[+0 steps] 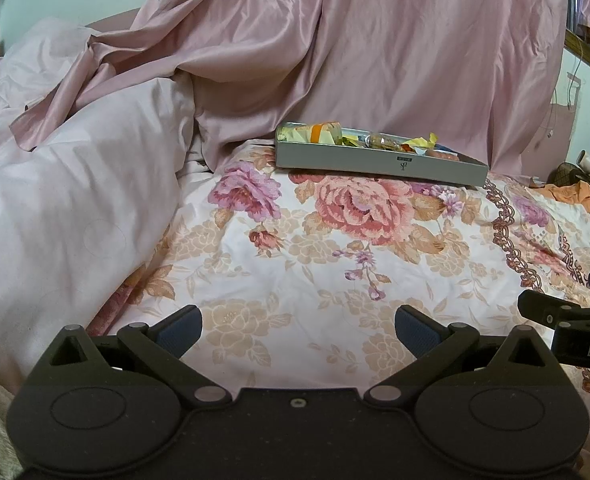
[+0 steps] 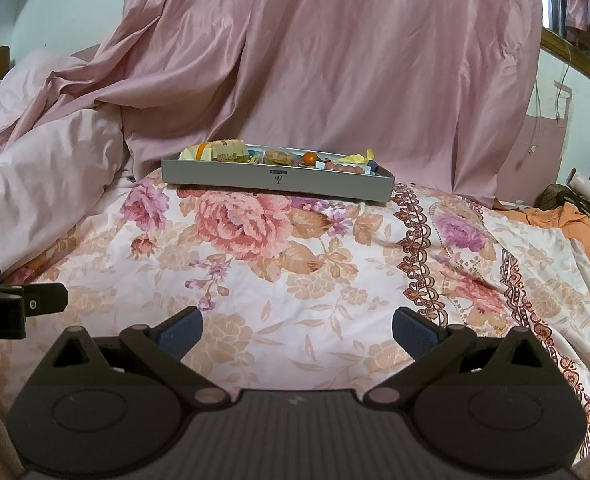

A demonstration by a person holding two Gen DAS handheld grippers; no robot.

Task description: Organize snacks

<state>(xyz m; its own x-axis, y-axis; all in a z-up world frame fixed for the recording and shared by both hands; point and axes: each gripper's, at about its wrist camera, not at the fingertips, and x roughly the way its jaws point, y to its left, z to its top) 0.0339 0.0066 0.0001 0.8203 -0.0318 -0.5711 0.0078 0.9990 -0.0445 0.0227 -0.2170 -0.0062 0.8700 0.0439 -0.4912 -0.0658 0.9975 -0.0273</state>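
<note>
Snacks (image 1: 369,141) sit heaped in a shallow grey tray (image 1: 379,164) at the far side of the floral bedspread (image 1: 295,264), seen from the left wrist camera with pink drapery (image 1: 375,40) hanging just behind it and a pale duvet (image 1: 75,184) bunched to the left. The left gripper (image 1: 298,330) hangs low over the spread, well short of the tray, its fingers wide apart and holding nothing. From the right wrist camera the same tray (image 2: 279,179) lies ahead and a little left, showing wrapped packets, a small orange round piece (image 2: 310,157) and yellow wrappers (image 2: 361,156); the right gripper (image 2: 297,330) is likewise spread and empty, far from the tray. Soft bedding looks like the main hazard: pressing on the tray's rim could tip it and spill loose pieces, and a reach past it could snag the drapery behind.
</note>
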